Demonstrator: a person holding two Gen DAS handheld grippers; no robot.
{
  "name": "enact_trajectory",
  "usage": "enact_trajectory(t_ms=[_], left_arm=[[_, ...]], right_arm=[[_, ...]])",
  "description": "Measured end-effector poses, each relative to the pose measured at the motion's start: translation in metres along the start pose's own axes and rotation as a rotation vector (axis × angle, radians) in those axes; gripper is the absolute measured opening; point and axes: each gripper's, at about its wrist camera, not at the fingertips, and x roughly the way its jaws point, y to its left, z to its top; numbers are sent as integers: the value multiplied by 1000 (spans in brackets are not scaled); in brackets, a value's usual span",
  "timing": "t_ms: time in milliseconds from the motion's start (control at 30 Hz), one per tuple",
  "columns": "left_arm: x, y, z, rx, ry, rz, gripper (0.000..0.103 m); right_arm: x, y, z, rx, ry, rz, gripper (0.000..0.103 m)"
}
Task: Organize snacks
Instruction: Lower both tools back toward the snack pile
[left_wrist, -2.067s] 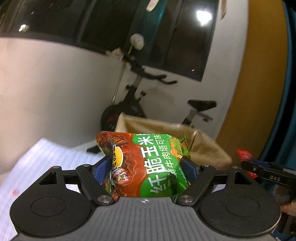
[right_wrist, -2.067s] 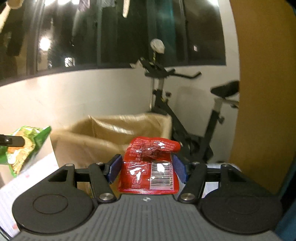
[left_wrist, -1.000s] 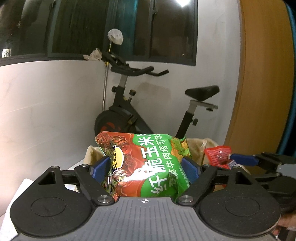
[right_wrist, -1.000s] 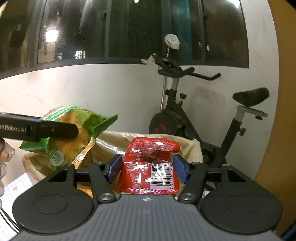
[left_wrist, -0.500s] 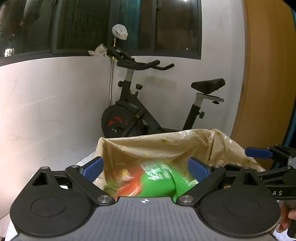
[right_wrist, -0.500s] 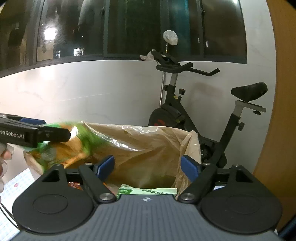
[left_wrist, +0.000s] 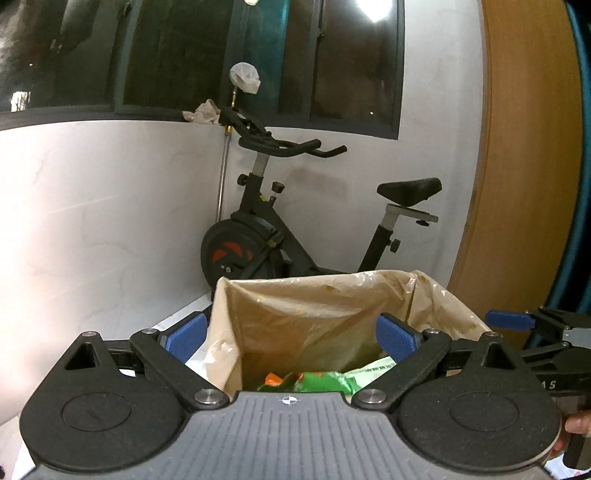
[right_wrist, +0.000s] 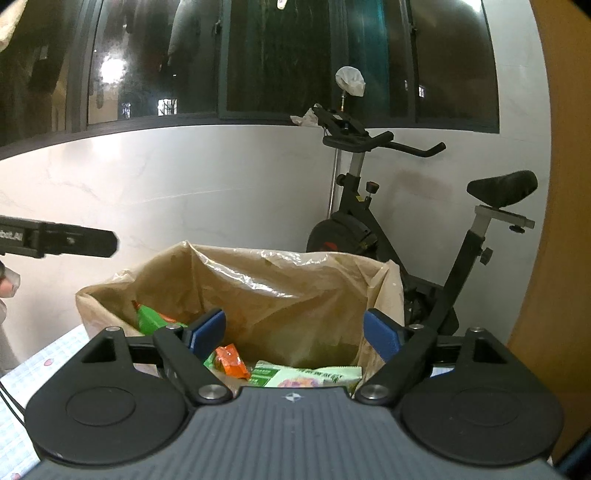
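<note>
The snacks lay inside the plastic-lined box (right_wrist: 258, 284), at its bottom, where a second earlier each had still been pinched in a gripper above it. The lined box itself, the largest thing near the grippers, stood on the white table (left_wrist: 184, 314) with its open mouth upward, in front of the exercise bike (left_wrist: 266, 229) by the wall. The green-and-red snack bag (right_wrist: 151, 319) that the left gripper (left_wrist: 291, 336) had carried had dropped in and rested against the box's left wall, tilted, its long axis running up and to the left in the right wrist view. A pale green packet (right_wrist: 306, 374) lay flat nearest the camera, long side across the picture. The small orange-red packet (right_wrist: 231, 362) sat beside it, tipped at an angle; whether it was the red pouch formerly held by the right gripper (right_wrist: 293, 330) could not be told. Both grippers hung over the box with their blue pads spread wide and nothing between them, the left the wider; the right had come apart from a grip within the last second.
</note>
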Motion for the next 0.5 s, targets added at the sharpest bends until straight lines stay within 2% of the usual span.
enact_trajectory(t_ms=[167, 333, 500], left_arm=[[-27, 17, -14, -26, -9, 7, 99], [-48, 38, -36, -44, 0, 47, 99], [-60, 55, -65, -84, 39, 82, 99]], right_arm=[[-22, -6, -9, 52, -26, 7, 84], [-45, -11, -23, 77, -61, -2, 84], [-59, -12, -45, 73, -47, -19, 84]])
